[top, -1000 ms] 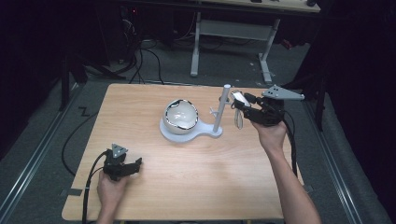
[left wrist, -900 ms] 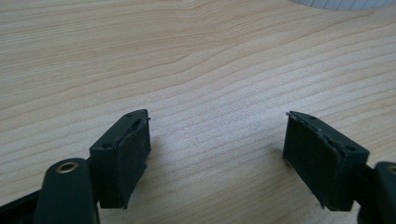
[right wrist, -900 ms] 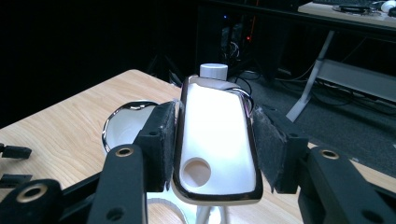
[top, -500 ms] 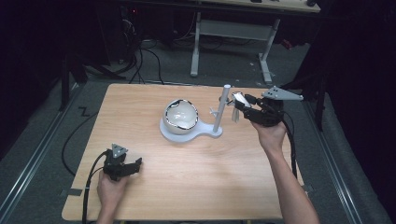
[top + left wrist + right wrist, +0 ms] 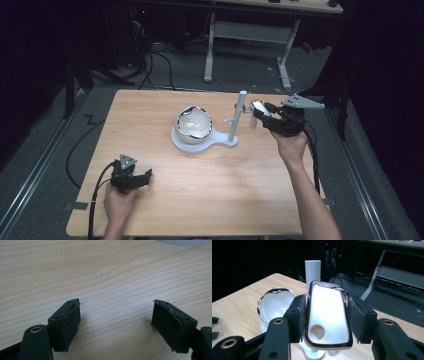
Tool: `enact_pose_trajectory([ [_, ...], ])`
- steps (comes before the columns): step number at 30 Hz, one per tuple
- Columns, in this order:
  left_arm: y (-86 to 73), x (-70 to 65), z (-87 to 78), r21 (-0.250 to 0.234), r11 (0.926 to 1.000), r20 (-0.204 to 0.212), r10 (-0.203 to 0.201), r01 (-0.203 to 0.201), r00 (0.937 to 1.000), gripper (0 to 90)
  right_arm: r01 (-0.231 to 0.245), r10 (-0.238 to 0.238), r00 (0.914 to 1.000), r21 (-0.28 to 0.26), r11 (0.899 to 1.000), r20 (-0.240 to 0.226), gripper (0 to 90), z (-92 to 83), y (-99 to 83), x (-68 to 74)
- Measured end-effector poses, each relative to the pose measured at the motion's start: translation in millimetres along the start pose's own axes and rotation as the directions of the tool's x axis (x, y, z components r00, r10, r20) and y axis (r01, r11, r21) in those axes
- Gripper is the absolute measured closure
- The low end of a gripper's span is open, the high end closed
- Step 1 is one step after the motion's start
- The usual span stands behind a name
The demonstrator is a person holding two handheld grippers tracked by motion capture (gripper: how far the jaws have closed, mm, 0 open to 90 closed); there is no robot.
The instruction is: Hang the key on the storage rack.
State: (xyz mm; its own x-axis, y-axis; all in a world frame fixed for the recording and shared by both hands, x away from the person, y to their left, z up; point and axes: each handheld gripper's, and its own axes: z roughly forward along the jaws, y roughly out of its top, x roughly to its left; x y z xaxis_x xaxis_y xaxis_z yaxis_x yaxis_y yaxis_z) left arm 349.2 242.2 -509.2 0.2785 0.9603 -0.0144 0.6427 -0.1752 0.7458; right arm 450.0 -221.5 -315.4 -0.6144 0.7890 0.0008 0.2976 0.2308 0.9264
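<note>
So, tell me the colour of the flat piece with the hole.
Glossy white flat piece with a shiny chrome rim, clearest in the right gripper view.

Glossy white chrome-rimmed tag (image 5: 327, 315), matt white plastic post (image 5: 313, 273), smooth pale wood-grain table (image 5: 105, 270).

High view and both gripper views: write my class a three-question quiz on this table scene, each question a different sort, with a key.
1. True or false: the left gripper is clamped on something.
2. What does the right gripper hold? A) a black cable B) a white piece with a silver rim C) a wooden block
3. What sits on the white stand beside its upright post?

Key
1. False: its jaws stand open over bare table.
2. B
3. A white bowl with a silver rim.
</note>
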Motion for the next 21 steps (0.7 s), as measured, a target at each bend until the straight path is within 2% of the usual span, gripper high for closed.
enact_pose_trajectory([
  [7, 0.1, -0.4, 0.1, 0.002, 1.0, -0.003, 0.003, -0.003, 1.0, 23.3, -0.013, 0.013, 0.9999, 0.01, 1.0, 0.009, 50.9, 1.5, -3.4, -4.5],
  [14, 0.1, -0.4, 0.1, 0.002, 1.0, -0.002, 0.004, -0.004, 1.0, 23.3, -0.051, 0.051, 0.9987, 0.024, 0.998, 0.009, 50.9, 4.8, -16.7, -9.9],
  [21, 0.1, -0.4, 0.1, 0.002, 1.0, -0.002, 0.004, -0.004, 1.0, 23.3, -0.055, 0.055, 0.9984, 0.03, 0.998, 0.009, 50.8, 7.1, -21.3, -9.6],
])
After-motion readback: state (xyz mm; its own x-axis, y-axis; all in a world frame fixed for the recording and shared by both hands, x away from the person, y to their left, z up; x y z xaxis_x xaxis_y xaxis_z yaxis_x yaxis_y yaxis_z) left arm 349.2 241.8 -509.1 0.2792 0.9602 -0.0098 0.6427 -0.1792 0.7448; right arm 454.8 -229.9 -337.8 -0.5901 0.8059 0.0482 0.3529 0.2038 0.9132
